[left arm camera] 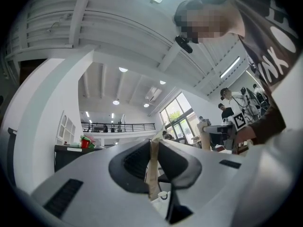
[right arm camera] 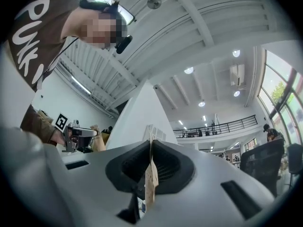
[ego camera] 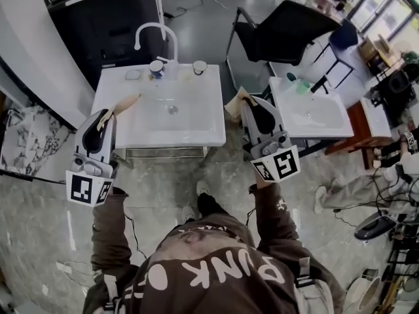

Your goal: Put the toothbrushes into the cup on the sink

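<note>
A white sink [ego camera: 196, 133] with a curved tap [ego camera: 157, 34] stands in front of me. Two cups sit on its back rim, one [ego camera: 156, 67] beside the tap and one [ego camera: 200, 66] to the right. My left gripper [ego camera: 105, 120] hovers over the sink's front left corner, shut on a tan toothbrush [ego camera: 126, 102] that points toward the basin. My right gripper [ego camera: 252, 104] is just off the sink's right edge, shut on another tan toothbrush [ego camera: 234, 103]. In the gripper views, each toothbrush [left arm camera: 154, 169] [right arm camera: 150, 178] shows as a thin strip pinched between the dark pads.
A second white sink [ego camera: 327, 120] stands to the right. A black chair [ego camera: 281, 25] is behind it and a black cabinet [ego camera: 105, 18] behind the first sink. A small dish [ego camera: 133, 74] lies on the back left rim. Someone's legs [ego camera: 344, 190] show at right.
</note>
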Demonstrator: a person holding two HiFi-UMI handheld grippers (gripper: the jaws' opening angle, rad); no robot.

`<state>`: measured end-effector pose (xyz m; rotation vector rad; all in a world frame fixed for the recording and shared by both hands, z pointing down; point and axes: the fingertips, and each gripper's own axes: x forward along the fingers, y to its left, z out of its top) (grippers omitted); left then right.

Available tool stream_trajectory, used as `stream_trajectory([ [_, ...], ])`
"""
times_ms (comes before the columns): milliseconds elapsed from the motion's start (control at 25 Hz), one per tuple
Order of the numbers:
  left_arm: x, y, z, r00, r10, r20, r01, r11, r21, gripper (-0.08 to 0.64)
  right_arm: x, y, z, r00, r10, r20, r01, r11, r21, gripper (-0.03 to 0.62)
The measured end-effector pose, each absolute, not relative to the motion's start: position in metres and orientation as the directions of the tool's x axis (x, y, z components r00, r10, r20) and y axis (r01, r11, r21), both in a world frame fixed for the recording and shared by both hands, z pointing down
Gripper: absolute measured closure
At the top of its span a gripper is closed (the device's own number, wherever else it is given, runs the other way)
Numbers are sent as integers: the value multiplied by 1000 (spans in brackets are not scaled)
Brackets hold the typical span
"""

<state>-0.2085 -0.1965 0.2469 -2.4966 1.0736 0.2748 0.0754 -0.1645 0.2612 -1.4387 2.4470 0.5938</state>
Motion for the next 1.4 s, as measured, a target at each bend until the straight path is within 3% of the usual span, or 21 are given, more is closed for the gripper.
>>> stream_trajectory([
  [520, -192, -318, 268, 643, -703, -304, -766, -575, -288, 509, 99, -378, 320, -522, -771, -365, -853, 483, 197, 569],
  [880, -177, -403, 274, 608, -747, -268, -792, -548, -269, 509, 112, -546, 418, -548, -805, -227, -835, 542, 93, 569],
  [1400, -170, -476, 292, 595, -778, -203, -798, -540, -269, 509, 108, -635, 514, -553, -825, -113, -831, 556, 7, 569],
])
